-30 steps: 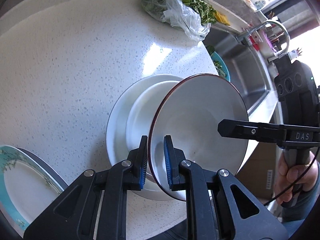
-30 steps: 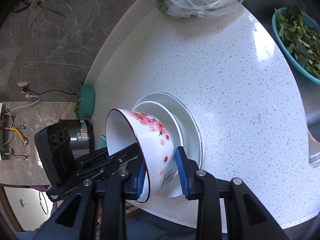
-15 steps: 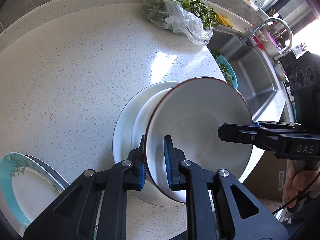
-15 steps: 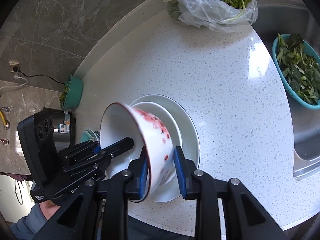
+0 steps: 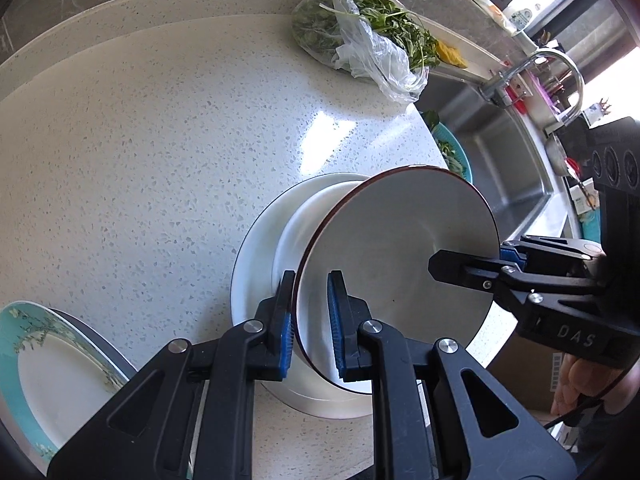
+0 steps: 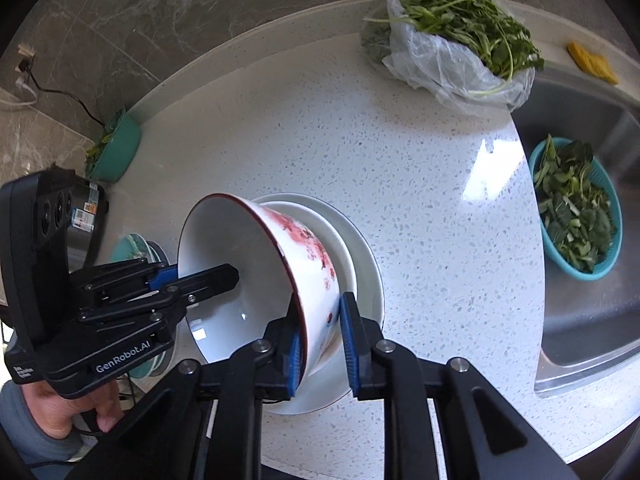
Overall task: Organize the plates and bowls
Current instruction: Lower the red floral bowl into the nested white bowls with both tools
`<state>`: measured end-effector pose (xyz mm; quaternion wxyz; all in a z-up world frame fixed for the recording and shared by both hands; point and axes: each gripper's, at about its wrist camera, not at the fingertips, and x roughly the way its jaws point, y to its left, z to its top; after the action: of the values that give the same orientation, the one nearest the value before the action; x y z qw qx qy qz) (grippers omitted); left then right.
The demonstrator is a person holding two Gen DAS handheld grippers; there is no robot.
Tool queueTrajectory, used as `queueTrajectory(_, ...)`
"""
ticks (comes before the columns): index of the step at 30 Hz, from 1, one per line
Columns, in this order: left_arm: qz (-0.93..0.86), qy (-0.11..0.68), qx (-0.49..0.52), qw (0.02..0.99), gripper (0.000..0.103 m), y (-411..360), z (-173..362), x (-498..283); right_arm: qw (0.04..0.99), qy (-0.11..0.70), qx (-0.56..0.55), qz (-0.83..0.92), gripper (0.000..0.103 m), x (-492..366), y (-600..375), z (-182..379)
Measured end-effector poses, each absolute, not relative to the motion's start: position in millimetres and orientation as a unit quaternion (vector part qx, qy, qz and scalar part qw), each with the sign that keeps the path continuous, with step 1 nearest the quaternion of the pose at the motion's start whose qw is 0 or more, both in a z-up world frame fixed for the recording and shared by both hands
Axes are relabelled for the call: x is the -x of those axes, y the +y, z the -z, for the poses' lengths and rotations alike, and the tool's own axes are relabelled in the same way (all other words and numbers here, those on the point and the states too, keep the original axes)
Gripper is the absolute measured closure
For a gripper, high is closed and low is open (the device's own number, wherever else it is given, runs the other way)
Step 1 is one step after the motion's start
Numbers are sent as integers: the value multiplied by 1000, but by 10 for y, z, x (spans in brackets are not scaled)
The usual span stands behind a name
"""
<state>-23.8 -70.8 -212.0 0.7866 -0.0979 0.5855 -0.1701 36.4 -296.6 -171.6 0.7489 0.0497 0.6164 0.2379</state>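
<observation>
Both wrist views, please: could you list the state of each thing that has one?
Red-flowered white porcelain bowl: tilted on its side, held over the stack.
Left gripper: shut on the bowl's rim.
Right gripper: shut on the opposite rim.
White stacked plates: flat on the counter.
Clear plastic bag of greens: open.
Teal-rimmed plate: bare.

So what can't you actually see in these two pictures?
- Left view: the small plate under the bowl is mostly hidden by it.
- Right view: the teal plate is largely covered by the left gripper.
- Left view: the teal plate's near side is cut off by the edge.
</observation>
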Motion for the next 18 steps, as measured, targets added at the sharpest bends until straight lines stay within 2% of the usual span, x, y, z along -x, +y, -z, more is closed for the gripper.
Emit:
queueTrajectory(6,169,584,108,786,89,-684,2129,243,728,630,-123,-241,80,-403,-3109,1776)
queueTrajectory(15,162,583,102,790,89,-694,2119,207,742,620,-76,-245,79,-386,-3044,1671)
queueTrajectory(16,161,582,102,790,89,-697,2118,202,742,620,-74,-246,79,-399,-3035,1678)
queueTrajectory(18,161,583,104,790,89,-698,2126,195,741,621,-72,-245,87,-407,-3042,1696)
